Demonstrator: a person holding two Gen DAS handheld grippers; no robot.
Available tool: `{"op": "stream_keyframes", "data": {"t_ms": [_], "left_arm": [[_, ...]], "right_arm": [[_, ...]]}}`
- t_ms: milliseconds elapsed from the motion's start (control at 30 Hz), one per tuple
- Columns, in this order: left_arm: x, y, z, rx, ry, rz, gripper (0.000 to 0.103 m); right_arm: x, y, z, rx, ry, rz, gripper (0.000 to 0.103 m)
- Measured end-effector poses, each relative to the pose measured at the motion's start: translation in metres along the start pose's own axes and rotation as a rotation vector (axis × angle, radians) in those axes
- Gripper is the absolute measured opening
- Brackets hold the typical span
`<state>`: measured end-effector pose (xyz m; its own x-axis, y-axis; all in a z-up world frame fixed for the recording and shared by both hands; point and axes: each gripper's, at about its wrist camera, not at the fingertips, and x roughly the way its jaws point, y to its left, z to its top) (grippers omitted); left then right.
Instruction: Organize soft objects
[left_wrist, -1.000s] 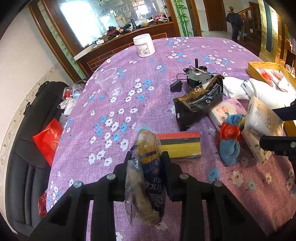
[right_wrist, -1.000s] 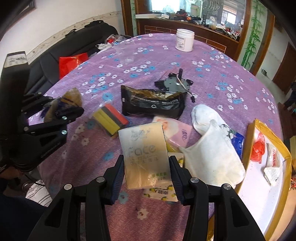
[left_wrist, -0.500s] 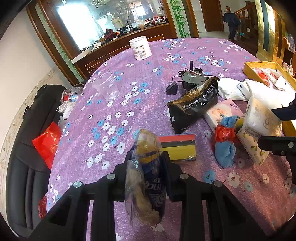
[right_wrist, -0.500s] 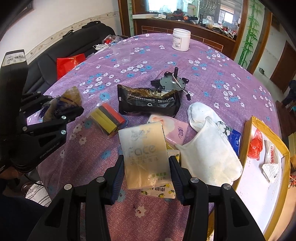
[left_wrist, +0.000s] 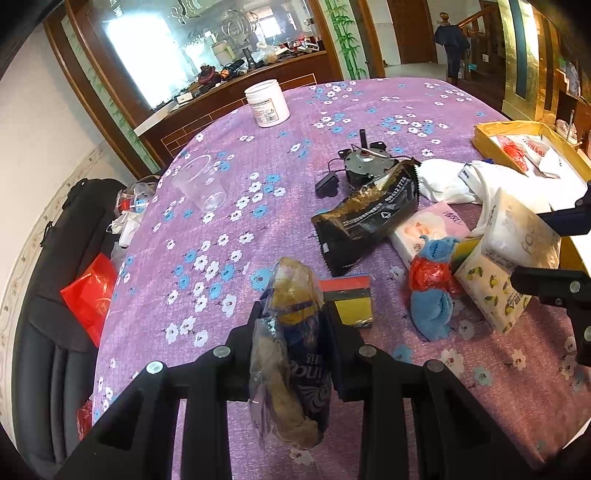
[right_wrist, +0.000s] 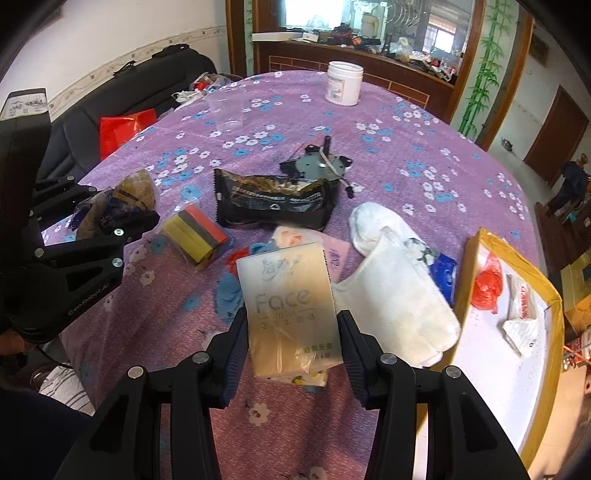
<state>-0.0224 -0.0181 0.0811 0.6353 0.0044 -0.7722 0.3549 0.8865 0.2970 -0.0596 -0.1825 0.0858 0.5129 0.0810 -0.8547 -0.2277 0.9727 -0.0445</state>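
1. My left gripper (left_wrist: 291, 332) has its jaws pinched tight on a crumpled snack bag (left_wrist: 290, 354), lifted clear of the purple tablecloth (left_wrist: 229, 155). I take it the bag is held up so it can be carried off to wherever the soft things go.
2. My right gripper (right_wrist: 291, 343) has its jaws about half-wide, pressing both long edges of the face tissue pack (right_wrist: 290, 306). The pack hangs above a lemon-print tissue pack (left_wrist: 491, 295) on the cloth.
3. Landmark: the black foil pouch (right_wrist: 273, 203). The tissue pack sits on my near side of it; the snack bag is off to its left in the right wrist view, past the striped sponge block (right_wrist: 195, 236).
4. The yellow-rimmed tray (right_wrist: 554, 295) lies well right of the pouch, with a white slipper (right_wrist: 402, 291) between them. I judge the tray the likely drop spot.
5. The tissue pack's long axis runs along the fingers, its printed face towards the camera and top edge pointing at the pouch.
6. The snack bag's long axis also follows the fingers, its brown end pointing away from me.
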Motion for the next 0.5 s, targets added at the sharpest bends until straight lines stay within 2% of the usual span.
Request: {"op": "stream_keyframes", "data": {"t_ms": [500], "left_arm": [[-0.012, -0.048, 0.027, 0.084, -0.057, -0.077, 0.029]], "right_arm": [[-0.019, -0.05, -0.027, 0.117, -0.006, -0.106, 0.051]]}}
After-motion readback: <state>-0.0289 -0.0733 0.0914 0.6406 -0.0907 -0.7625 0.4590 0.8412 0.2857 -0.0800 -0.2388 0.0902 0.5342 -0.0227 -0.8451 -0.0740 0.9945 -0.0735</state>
